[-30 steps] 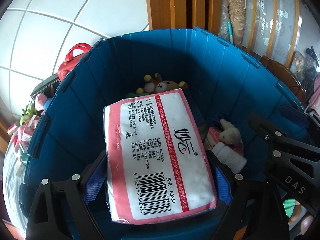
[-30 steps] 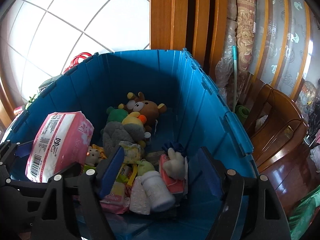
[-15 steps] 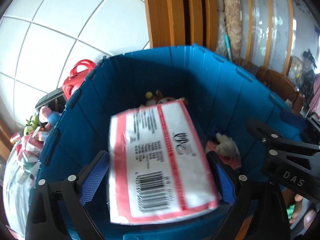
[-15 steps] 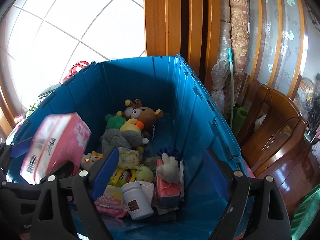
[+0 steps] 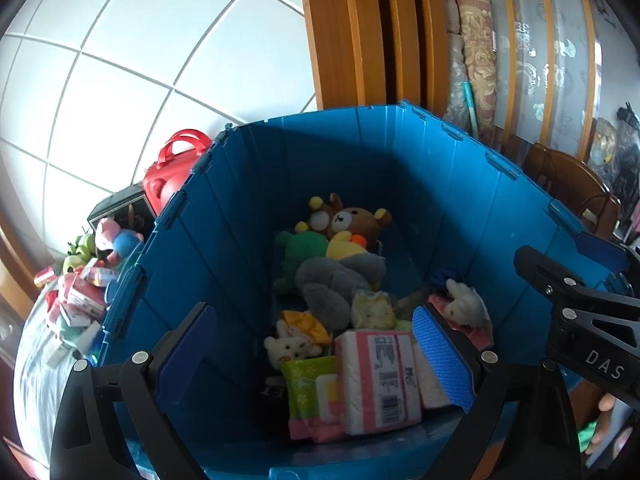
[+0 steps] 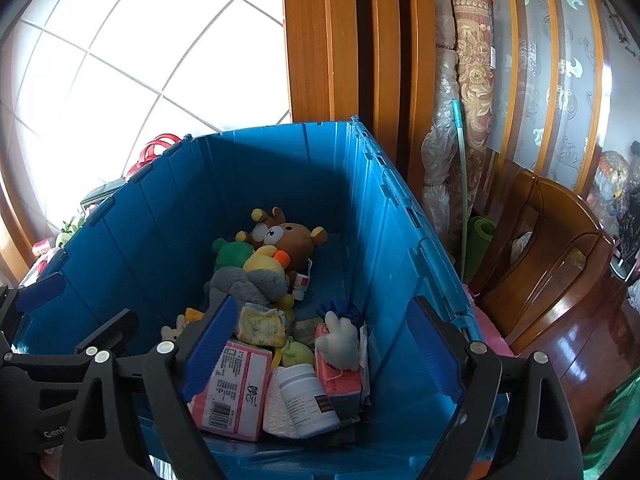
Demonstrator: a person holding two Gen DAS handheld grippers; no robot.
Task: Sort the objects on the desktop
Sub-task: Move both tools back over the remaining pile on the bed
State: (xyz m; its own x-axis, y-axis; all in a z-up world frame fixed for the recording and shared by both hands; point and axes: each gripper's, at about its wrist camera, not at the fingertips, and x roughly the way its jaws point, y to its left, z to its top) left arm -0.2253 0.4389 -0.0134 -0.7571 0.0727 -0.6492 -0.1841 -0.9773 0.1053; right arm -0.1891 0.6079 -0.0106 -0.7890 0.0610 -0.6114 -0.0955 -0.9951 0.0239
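The pink-and-white tissue pack (image 5: 380, 380) lies at the near end of the deep blue bin (image 5: 460, 208), free of any grip. Over it my left gripper (image 5: 312, 316) hangs, its jaws still opening, with nothing pressed between the pads. My right gripper (image 6: 323, 308) stands open above the same bin (image 6: 160, 232), over the tissue pack (image 6: 232, 388) and a white bottle (image 6: 308, 400) that lies next to it. A brown plush bear (image 6: 292, 236) and other soft toys fill the far end.
Left of the bin sits a heap of small toys and packs (image 5: 80, 300) and a red case (image 5: 172, 176). A wooden chair (image 6: 560, 260) and a rolled rug (image 6: 476, 80) stand to the right. The right gripper's body (image 5: 580, 320) shows at the left view's right edge.
The tissue pack slipped out of my left gripper and dropped into the bin as those jaws widened. My right gripper's jaws also spread wider, and the white bottle shifted a little.
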